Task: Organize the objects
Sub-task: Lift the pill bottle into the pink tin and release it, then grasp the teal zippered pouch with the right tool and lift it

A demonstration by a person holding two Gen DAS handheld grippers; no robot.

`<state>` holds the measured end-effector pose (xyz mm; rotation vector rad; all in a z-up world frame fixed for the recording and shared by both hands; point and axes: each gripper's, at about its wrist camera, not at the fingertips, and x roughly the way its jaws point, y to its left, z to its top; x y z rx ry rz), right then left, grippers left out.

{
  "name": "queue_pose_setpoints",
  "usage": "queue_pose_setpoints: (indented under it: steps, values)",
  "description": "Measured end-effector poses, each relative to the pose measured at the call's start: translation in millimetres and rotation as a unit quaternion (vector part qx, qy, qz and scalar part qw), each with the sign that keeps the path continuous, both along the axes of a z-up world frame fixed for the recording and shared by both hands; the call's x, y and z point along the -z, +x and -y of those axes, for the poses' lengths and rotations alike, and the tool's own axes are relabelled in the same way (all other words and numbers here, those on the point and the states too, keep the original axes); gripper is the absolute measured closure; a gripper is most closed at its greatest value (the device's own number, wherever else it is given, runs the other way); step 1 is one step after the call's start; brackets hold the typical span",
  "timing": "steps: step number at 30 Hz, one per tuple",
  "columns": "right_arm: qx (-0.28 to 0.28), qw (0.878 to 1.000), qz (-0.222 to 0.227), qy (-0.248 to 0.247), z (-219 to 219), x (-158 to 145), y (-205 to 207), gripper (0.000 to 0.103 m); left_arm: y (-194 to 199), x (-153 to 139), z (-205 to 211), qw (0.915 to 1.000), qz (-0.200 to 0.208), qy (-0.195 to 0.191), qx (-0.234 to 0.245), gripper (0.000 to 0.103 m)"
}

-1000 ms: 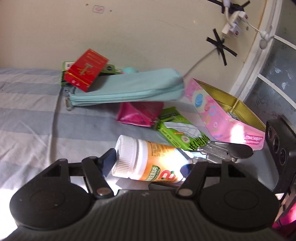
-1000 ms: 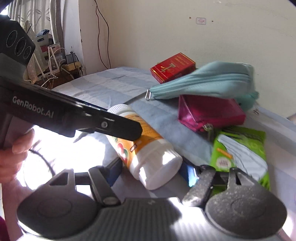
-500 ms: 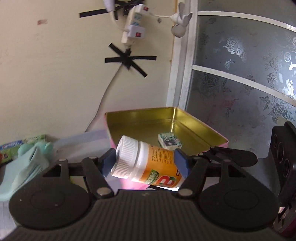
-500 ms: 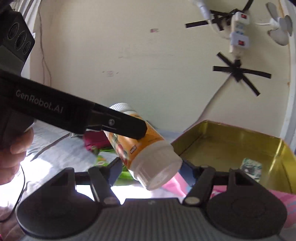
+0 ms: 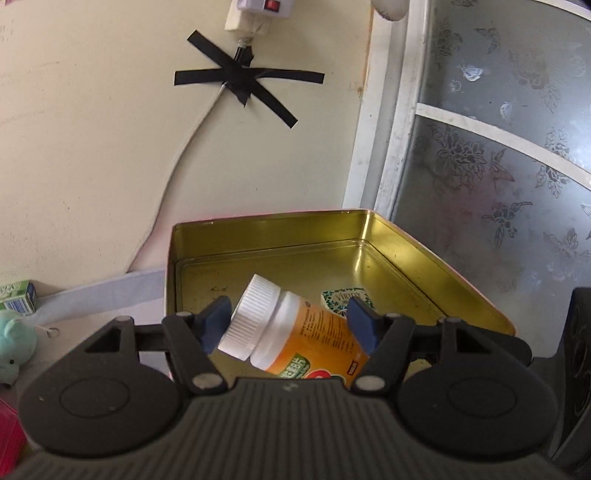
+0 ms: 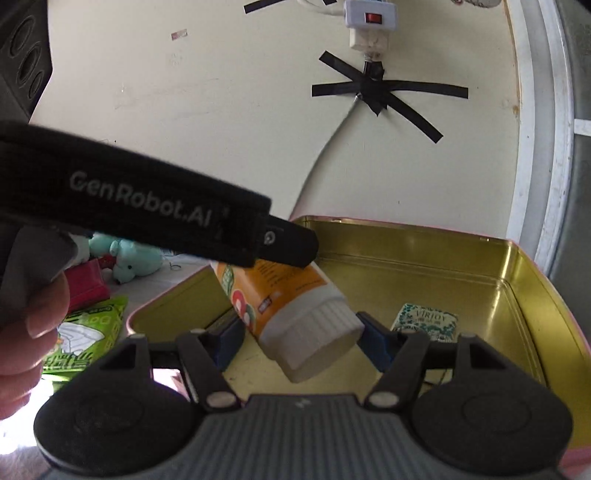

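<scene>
An orange vitamin bottle (image 5: 295, 339) with a white cap hangs tilted over the open gold tin (image 5: 424, 266). My left gripper (image 5: 290, 323) has its blue pads spread beside the bottle, apart from it. In the right wrist view the bottle (image 6: 291, 310) sits between the pads of my right gripper (image 6: 299, 341), cap end toward the camera; the pads look set against it. The left gripper's black body (image 6: 147, 199) crosses above the bottle. A small green-patterned packet (image 6: 424, 323) lies in the tin (image 6: 517, 288).
The tin stands against the cream wall by a frosted window frame (image 5: 384, 147). Left of it lie a teal plush toy (image 6: 129, 258), a red pouch (image 6: 86, 284) and a green snack bag (image 6: 85, 343). A taped cable and power strip (image 6: 369, 22) hang on the wall.
Both grippers carried the bottle from the bed surface to above the tin. The left gripper's pads have opened away from the bottle.
</scene>
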<state>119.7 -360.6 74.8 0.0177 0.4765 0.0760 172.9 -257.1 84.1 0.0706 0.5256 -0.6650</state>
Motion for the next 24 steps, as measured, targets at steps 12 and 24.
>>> queue_pose_setpoints:
  steps: [12, 24]
  values:
    - [0.028, 0.999, 0.025, 0.027, 7, -14, -25, 0.031, -17, -6, -16, 0.9994, -0.008, 0.016, -0.029, 0.032]
    - [0.016, 0.995, 0.058, 0.076, -30, -25, -73, 0.031, -79, 29, -145, 0.9930, -0.007, 0.056, -0.104, 0.032]
